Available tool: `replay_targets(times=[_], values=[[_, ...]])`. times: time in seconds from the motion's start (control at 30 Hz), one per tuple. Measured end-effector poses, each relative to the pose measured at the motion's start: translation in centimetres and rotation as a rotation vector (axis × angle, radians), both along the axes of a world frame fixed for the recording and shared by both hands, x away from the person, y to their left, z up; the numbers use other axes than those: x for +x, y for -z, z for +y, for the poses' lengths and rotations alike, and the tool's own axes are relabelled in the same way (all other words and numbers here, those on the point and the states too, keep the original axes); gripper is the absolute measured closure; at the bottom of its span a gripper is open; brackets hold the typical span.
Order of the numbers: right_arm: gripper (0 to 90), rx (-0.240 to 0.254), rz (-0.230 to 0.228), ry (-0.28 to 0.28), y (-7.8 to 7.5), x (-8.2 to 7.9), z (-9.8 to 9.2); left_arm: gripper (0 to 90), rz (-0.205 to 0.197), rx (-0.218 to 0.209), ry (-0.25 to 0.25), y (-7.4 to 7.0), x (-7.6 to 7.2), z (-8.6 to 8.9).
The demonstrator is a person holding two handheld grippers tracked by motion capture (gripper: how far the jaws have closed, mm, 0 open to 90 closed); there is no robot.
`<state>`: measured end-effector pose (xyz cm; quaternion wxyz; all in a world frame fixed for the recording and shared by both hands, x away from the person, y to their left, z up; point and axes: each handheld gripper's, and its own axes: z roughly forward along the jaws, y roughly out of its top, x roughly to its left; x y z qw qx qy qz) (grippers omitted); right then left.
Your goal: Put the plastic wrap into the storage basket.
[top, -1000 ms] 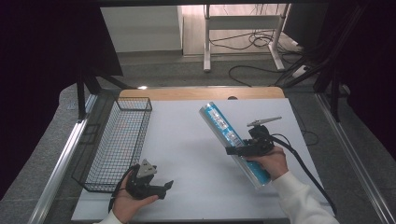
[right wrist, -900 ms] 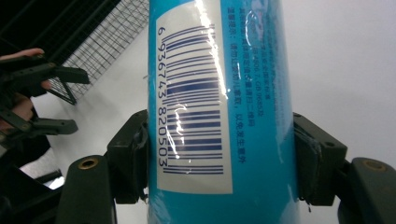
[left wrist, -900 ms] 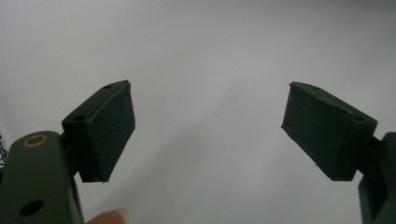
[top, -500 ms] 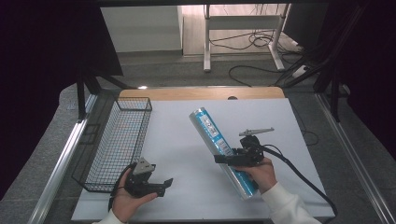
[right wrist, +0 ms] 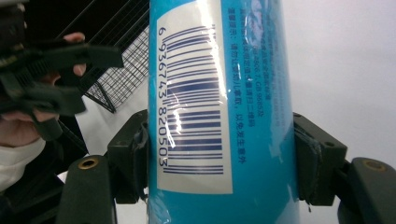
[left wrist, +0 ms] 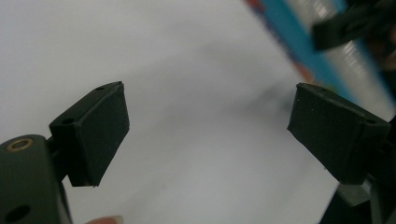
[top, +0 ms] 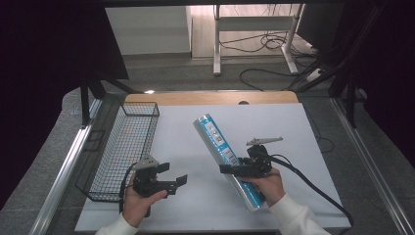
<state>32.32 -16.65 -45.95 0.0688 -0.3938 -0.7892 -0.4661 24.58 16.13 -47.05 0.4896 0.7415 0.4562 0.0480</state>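
Right now your right gripper (top: 234, 169) has its fingers (right wrist: 128, 156) closed against both sides of the blue tube (top: 226, 155), gripping it just past the middle toward its near end. The tube's long axis runs diagonally over the white surface (top: 186, 132): its far end points up and left toward the back edge, its near end sits by your right hand (top: 266, 184). The barcode label (right wrist: 195, 98) faces the right gripper view. Your left gripper (top: 172, 182) hangs low just beside the wire basket (top: 125, 147), its fingers (left wrist: 93, 130) spread wide and empty, aimed toward the tube.
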Motion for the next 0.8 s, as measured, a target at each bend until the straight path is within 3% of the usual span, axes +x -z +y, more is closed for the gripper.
replay_targets(times=[0.13,0.23,0.3,0.53,0.73,0.8], values=[[32.3,0.017,0.008,-0.009,0.4,-0.2,0.5,11.2,0.014,-0.088,0.034,-0.6,1.4,-0.8],[32.3,0.019,0.004,-0.008,0.6,-0.2,0.7,10.7,0.070,-0.190,0.039,-0.4,3.0,-1.2],[32.3,0.017,-0.004,-0.003,0.7,-0.2,0.8,10.5,0.094,-0.225,0.036,-0.2,3.8,-1.5],[32.3,0.037,-0.020,0.001,0.8,-0.2,1.0,9.3,0.160,-0.328,0.070,0.7,5.9,-3.0],[32.3,0.032,-0.048,0.002,0.9,-0.2,1.3,7.8,0.167,-0.385,0.103,0.9,7.1,-4.3],[32.3,0.035,-0.054,-0.006,0.9,-0.3,1.6,6.8,0.190,-0.407,0.134,1.0,7.5,-5.1]])
